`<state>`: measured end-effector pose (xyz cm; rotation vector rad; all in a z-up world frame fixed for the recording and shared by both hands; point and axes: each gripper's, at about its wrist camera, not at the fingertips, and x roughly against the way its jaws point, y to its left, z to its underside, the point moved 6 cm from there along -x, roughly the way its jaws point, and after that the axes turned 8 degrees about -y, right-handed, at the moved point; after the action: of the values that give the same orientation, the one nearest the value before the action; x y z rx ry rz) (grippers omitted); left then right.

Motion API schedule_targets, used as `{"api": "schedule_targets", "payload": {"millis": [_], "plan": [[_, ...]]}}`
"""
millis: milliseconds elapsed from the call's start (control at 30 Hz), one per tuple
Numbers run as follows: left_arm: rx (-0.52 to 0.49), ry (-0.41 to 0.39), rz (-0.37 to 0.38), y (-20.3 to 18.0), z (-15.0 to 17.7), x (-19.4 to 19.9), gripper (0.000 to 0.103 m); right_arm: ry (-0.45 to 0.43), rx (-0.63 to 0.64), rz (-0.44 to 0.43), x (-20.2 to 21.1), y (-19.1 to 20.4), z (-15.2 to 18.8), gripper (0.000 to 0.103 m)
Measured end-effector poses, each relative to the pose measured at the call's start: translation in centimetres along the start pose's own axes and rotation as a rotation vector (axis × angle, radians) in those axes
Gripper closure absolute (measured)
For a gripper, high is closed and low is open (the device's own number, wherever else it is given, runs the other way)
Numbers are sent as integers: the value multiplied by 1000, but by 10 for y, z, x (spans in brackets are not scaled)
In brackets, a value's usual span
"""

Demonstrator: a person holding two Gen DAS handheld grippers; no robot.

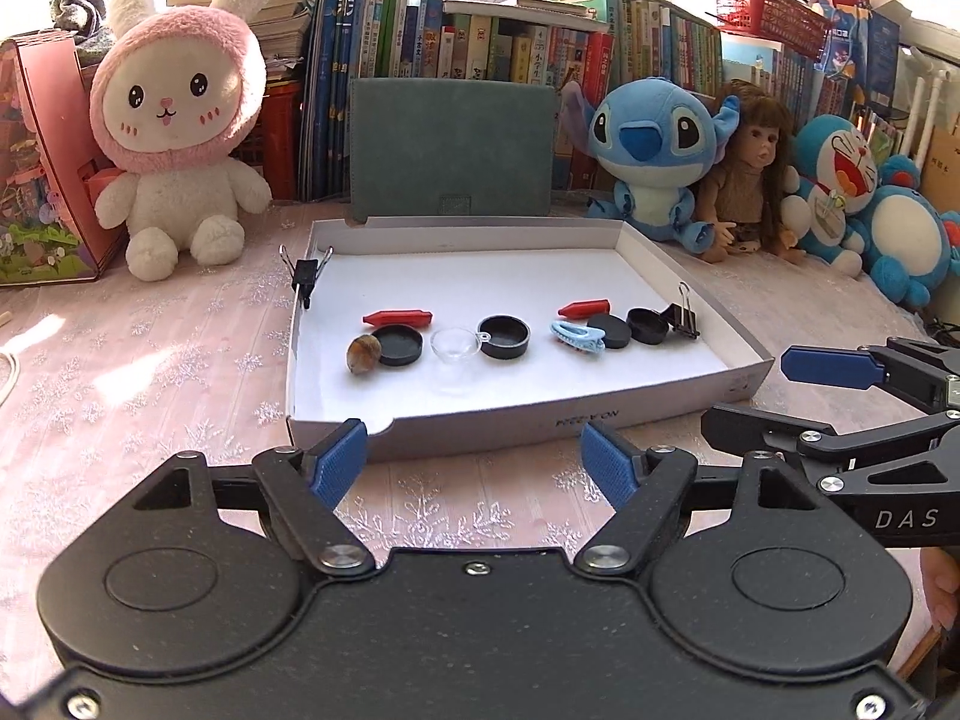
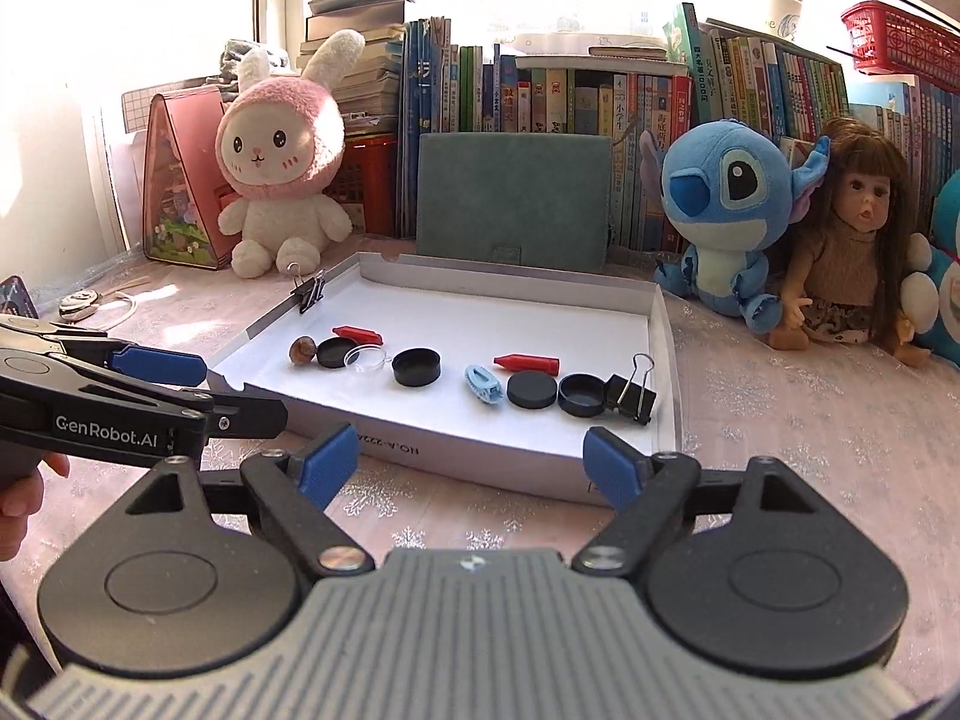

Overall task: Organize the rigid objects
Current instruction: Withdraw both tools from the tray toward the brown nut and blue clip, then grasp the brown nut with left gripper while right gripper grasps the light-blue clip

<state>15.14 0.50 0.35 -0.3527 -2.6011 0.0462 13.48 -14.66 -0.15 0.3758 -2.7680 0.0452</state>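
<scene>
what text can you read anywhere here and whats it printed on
"GenRobot.AI": side of the left gripper, seen in the right wrist view.
"DAS": body of the right gripper, cut off at the frame edge.
"NO.A-222…": front wall of the white box, upside down, partly hidden.
Book spines: Chinese titles, too small to read reliably.

Black caps (image 1: 504, 336), red crayons (image 1: 396, 318), binder clips (image 1: 682, 319), in white tray (image 1: 522, 429)

You're facing a counter (image 1: 150, 372) under a pink snowflake-print cloth, sunlit in patches. Behind it, a row of books (image 1: 480, 42) against a bright, blown-out window (image 2: 180, 6). Plush bunny (image 1: 180, 120) left, blue plush (image 1: 654, 144) and doll (image 1: 750, 168) right, red basket (image 1: 762, 12) up top.
</scene>
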Motion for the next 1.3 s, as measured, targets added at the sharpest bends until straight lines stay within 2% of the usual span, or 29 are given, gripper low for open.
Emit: {"api": "schedule_targets", "payload": {"millis": [167, 267, 367, 433, 600, 667, 733, 1033, 1167, 1300], "plan": [[19, -21, -3, -10, 27, 17, 26, -14, -10, 29, 19, 1, 30, 14], [23, -17, 22, -17, 41, 25, 32, -29, -8, 46, 32, 2, 47, 14], [40, 2, 55, -24, 50, 29, 42, -37, -3, 42, 40, 5, 59, 14], [40, 15, 59, -26, 55, 28, 58, -37, 3, 35, 43, 8, 64, 13], [33, 33, 58, -30, 59, 23, 71, -31, 21, 16, 45, 17, 72, 13], [28, 34, 60, -31, 59, 21, 73, -27, 28, 3, 44, 22, 73, 13], [34, 40, 69, -32, 58, 20, 87, -19, 36, -9, 42, 26, 74, 13], [-7, 14, 54, -29, 50, 25, 87, -7, 86, -64, 35, 54, 73, 15], [6, 9, 33, -20, 48, 26, 87, -1, 61, -54, 28, 62, 70, 23], [18, 6, 11, -10, 46, 26, 87, 6, 29, -39, 25, 72, 72, 39]]}}
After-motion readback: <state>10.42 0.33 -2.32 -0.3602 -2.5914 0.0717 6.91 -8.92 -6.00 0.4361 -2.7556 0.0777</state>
